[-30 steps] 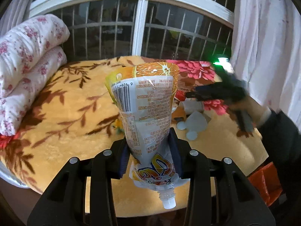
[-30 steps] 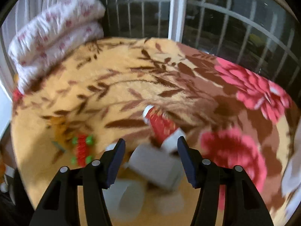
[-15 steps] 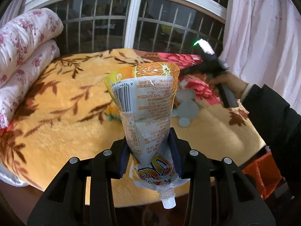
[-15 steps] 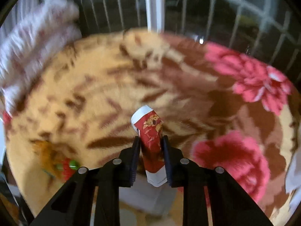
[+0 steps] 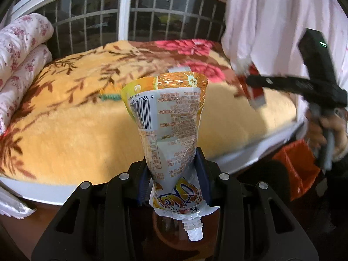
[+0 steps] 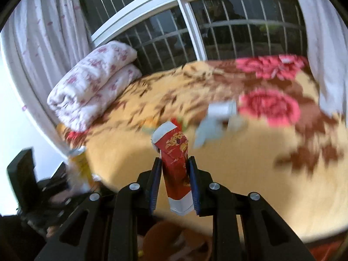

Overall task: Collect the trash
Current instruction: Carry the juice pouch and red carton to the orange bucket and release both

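Your right tool pinches a red-and-white carton upright between its blue pads, clear of the bed. Beyond it, the yellow floral blanket carries blurred pale scraps. A folded white flowered quilt sits at the bed's far left by the barred window. Your left tool, blurred, shows at lower left with a yellowish pouch.

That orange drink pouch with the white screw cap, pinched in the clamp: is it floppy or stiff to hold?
The orange spouted drink pouch probably handles soft: its film is creased and pinched narrow where the left gripper squeezes it. It looks nearly empty, so likely light. It stands upright above the grip, so it keeps some stiffness. The glossy film might slip.
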